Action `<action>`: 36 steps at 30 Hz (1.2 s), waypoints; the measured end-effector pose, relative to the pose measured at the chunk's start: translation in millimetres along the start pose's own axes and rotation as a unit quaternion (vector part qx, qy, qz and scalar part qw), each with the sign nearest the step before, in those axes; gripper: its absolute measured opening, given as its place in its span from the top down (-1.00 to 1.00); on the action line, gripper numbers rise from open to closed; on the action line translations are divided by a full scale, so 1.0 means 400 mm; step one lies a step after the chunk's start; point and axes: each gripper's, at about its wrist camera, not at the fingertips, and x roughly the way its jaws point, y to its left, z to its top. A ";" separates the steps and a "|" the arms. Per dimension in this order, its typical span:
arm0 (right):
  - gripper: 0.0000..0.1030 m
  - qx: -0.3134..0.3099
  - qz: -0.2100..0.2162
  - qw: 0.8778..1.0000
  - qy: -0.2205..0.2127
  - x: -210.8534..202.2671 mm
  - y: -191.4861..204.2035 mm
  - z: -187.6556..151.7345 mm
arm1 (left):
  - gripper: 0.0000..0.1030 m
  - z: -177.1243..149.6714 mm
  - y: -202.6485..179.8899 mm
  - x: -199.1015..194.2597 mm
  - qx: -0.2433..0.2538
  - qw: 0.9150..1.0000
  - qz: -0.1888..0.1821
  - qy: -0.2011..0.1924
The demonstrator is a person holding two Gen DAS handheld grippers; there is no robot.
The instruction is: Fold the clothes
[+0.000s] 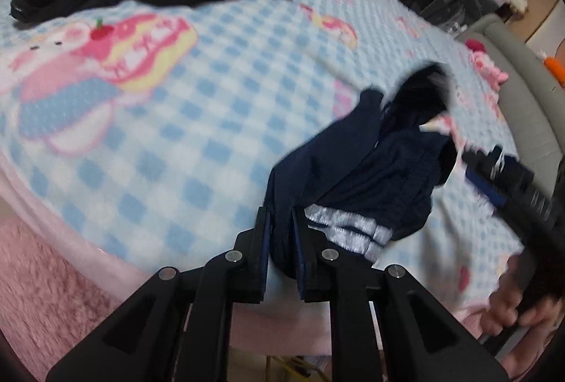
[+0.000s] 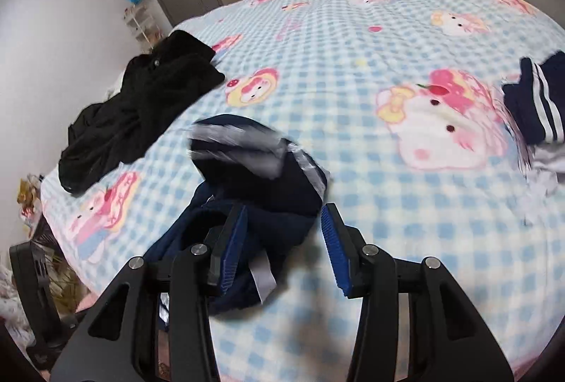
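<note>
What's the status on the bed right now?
Left gripper closed on navy garment. Right gripper open, garment beside its left finger. Black clothes heaped far off, nothing blocking.

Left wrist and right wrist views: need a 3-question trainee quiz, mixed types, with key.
1. True or false: the black clothes lie on the floor.
2. What sits between the fingers of the left gripper? A) a pink plush toy B) the navy striped garment C) a black sleeve
3. Short answer: what base pattern does the bedspread have?

Key: 1 false, they lie on the bedspread; 2 B; 3 blue-and-white check, with cartoon prints.
</note>
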 end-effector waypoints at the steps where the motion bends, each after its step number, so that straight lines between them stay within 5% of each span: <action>1: 0.11 0.001 0.002 1.000 0.004 -0.006 -0.011 -0.005 | 0.69 0.005 0.007 -0.007 -0.003 1.000 -0.014 0.002; 4: 0.11 0.013 0.017 1.000 0.017 -0.017 -0.042 -0.021 | 0.36 0.000 0.012 -0.037 -0.003 0.998 -0.059 -0.009; 9: 0.11 -0.034 0.022 0.998 0.056 0.027 0.016 -0.033 | 0.31 -0.025 -0.048 -0.040 0.047 0.995 -0.086 -0.015; 15: 0.11 -0.057 0.013 0.995 0.084 0.084 0.051 -0.063 | 0.25 -0.060 -0.096 0.019 0.105 0.994 -0.033 0.008; 17: 0.11 -0.061 0.006 0.995 0.079 0.085 0.054 -0.058 | 0.73 -0.057 -0.097 0.021 0.119 0.993 0.011 -0.008; 19: 0.11 -0.060 0.000 0.996 0.068 0.078 0.053 -0.046 | 0.77 -0.019 -0.075 0.007 0.107 0.992 0.059 -0.034; 23: 0.09 -0.071 -0.089 0.992 0.050 0.077 0.052 -0.011 | 0.77 0.060 -0.010 -0.043 0.065 0.990 0.101 -0.073; 26: 0.09 -0.067 -0.064 0.994 0.062 0.080 0.054 -0.010 | 0.75 0.082 0.025 -0.058 0.056 0.994 0.063 -0.064; 29: 0.09 -0.073 0.005 0.994 0.079 0.090 0.080 -0.027 | 0.60 0.075 0.041 -0.055 0.057 0.996 0.041 -0.049; 31: 0.06 -0.086 0.008 0.993 0.075 0.097 0.102 -0.031 | -0.09 0.066 0.038 -0.027 0.077 0.996 0.039 -0.026; 32: -0.03 -0.095 0.000 0.993 0.073 0.105 0.112 -0.033 | -0.11 0.059 0.031 -0.007 0.081 0.996 0.031 -0.005; 33: -0.08 -0.104 -0.008 0.992 0.071 0.112 0.122 -0.034 | -0.10 0.053 0.028 0.011 0.082 0.996 0.030 0.012; 35: -0.05 -0.119 -0.041 0.989 0.074 0.144 0.119 -0.023 | 0.24 0.039 0.021 0.024 0.098 0.993 0.063 0.010; 36: 0.11 -0.124 -0.065 0.987 0.076 0.157 0.112 -0.015 | 0.47 0.038 0.018 0.022 0.105 0.992 0.074 0.003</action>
